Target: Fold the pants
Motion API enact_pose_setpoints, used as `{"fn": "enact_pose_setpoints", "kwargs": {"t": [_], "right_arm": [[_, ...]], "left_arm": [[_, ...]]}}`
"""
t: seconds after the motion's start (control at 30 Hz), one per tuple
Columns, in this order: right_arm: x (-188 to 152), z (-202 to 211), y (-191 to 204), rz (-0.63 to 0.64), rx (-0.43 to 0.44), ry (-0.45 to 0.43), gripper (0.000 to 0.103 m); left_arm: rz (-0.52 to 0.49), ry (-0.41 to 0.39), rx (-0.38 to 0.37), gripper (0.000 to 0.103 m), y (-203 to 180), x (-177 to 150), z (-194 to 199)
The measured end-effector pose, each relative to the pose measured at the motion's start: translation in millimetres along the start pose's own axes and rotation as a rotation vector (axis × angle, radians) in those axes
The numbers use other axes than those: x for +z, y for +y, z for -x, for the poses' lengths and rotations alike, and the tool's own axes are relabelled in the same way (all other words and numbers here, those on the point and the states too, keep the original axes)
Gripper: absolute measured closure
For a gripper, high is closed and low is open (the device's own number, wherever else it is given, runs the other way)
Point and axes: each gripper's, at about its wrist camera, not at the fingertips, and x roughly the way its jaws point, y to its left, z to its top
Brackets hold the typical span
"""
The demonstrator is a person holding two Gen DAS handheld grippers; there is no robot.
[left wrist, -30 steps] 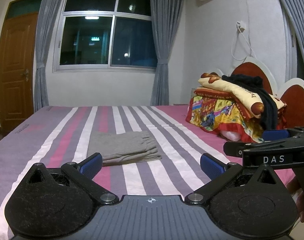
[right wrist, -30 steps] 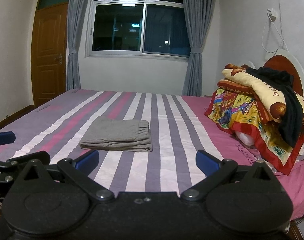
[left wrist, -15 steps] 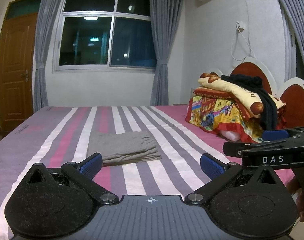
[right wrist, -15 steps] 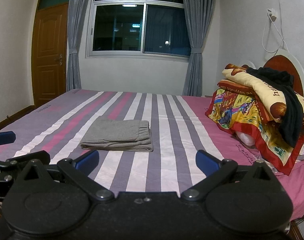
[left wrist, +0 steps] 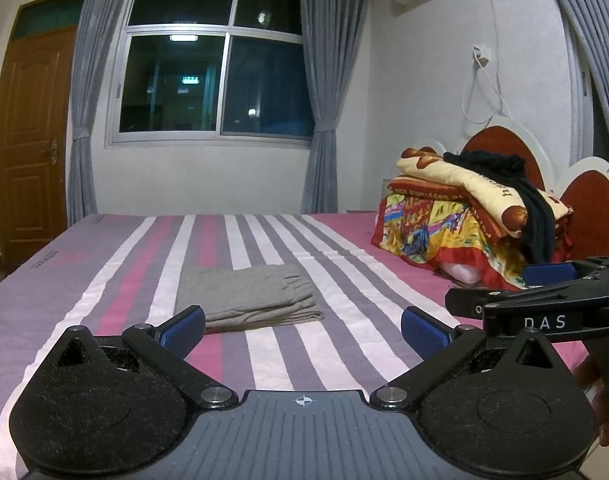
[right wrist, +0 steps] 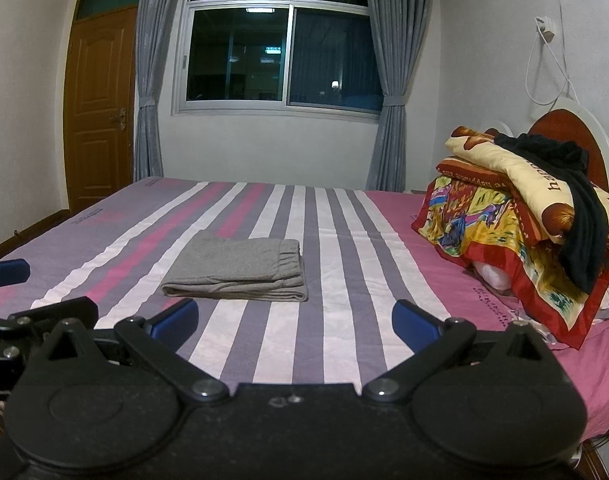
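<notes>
From the left wrist view, the left gripper (left wrist: 302, 326) stands with jaws spread wide, holding nothing; the grey pants (left wrist: 244, 298) lie folded on the striped bed (left wrist: 344, 280), just beyond its fingers; the right gripper (left wrist: 544, 296) shows at the right edge. From the right wrist view, that gripper (right wrist: 294, 320) also gapes empty; the pants (right wrist: 240, 270) rest apart ahead, left of the piled bedding (right wrist: 504, 224).
</notes>
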Motion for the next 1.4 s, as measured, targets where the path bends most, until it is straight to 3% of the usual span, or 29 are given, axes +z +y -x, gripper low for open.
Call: {"fn": "enact_pose_setpoints", "kwargs": {"t": [0.9, 1.4], "right_arm": [[0, 0, 4, 0.000, -0.001, 0.002, 0.000], [-3, -1, 5, 0.000, 0.002, 0.007, 0.000]], "left_arm": [[-0.024, -0.004, 0.011, 0.000, -4, -4, 3], [-0.010, -0.065, 0.021, 0.000, -4, -1, 11]]}}
